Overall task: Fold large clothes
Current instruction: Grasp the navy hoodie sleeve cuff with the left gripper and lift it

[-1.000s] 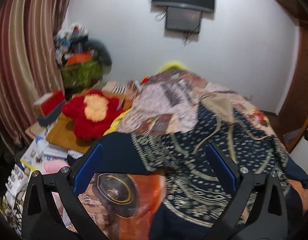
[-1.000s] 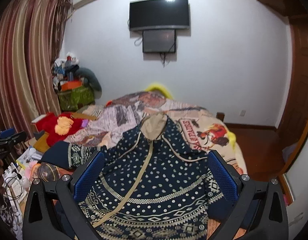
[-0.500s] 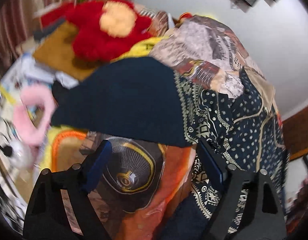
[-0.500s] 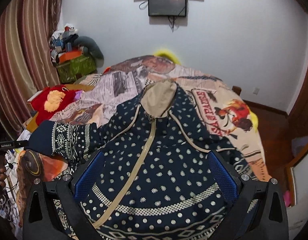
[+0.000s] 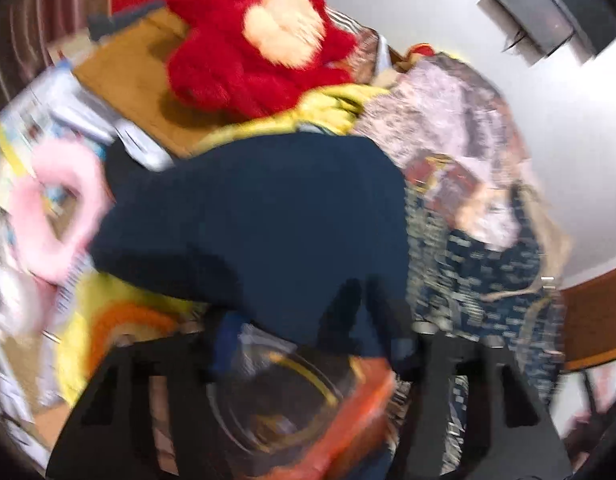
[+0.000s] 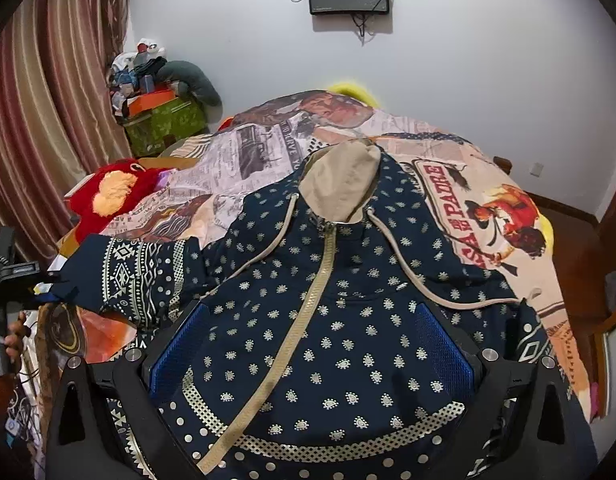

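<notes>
A navy hoodie with pale dots, a tan hood and a zip lies front-up on the bed. Its left sleeve stretches toward the bed's left edge and ends in a plain navy cuff. My left gripper points steeply down at that cuff. Its jaws are closing with the cuff's edge between them, and the blurred view still shows a gap beside the left finger. In the right wrist view my right gripper hangs open over the hoodie's chest, with nothing between its blue pads.
A printed bedspread covers the bed. A red plush toy, a pink fluffy ring and papers crowd the left side. Striped curtains and stacked boxes stand behind. A hand shows at the left edge.
The left gripper has dropped and rolled toward the sleeve cuff, and its jaws have narrowed around it. The right gripper has come lower and closer over the hoodie's chest.
</notes>
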The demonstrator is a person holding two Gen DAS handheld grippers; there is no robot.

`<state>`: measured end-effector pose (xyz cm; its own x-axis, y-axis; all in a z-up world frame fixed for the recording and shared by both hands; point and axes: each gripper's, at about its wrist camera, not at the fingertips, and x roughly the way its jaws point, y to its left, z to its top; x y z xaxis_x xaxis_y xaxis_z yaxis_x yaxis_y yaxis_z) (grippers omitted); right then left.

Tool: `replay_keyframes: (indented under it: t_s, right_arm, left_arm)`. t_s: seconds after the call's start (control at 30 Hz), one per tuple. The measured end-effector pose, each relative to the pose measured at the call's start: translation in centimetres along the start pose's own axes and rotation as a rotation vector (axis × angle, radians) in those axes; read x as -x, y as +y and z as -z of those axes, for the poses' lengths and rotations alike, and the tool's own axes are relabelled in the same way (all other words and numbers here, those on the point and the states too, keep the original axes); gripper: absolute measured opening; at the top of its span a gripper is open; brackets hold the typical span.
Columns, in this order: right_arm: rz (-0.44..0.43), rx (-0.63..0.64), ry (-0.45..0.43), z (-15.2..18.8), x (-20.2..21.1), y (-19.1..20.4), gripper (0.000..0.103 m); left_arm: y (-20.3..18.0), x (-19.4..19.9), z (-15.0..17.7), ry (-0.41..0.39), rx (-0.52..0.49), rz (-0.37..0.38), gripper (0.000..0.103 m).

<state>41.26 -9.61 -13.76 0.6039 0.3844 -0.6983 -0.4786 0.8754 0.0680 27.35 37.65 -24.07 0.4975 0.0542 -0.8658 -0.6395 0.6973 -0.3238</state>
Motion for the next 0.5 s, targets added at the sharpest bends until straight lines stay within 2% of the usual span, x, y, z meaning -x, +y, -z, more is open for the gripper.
replay_keyframes:
  t_s: [0.03, 0.13, 0.27, 0.5]
  right_arm:
    - [0.0, 0.003, 0.004, 0.1, -0.1, 0.0, 0.102]
    - [0.005, 0.011, 0.023, 0.2, -0.3, -0.2, 0.102]
    - [0.017, 0.015, 0.049, 0.3, -0.1, -1.1, 0.102]
    - [0.079, -0.021, 0.077, 1.2, 2.1, -5.4, 0.102]
  left_arm:
    - [-0.6, 0.0, -0.3, -0.021, -0.036, -0.07, 0.026]
    - [-1.8, 0.4, -1.1, -0.053, -0.102, -0.146, 0.007]
    - [-4.1, 2.8, -2.0, -0.111, -0.146, -0.14, 0.004]
    - [-12.3, 8.4, -2.4, -0.22, -0.281, 0.004, 0.003]
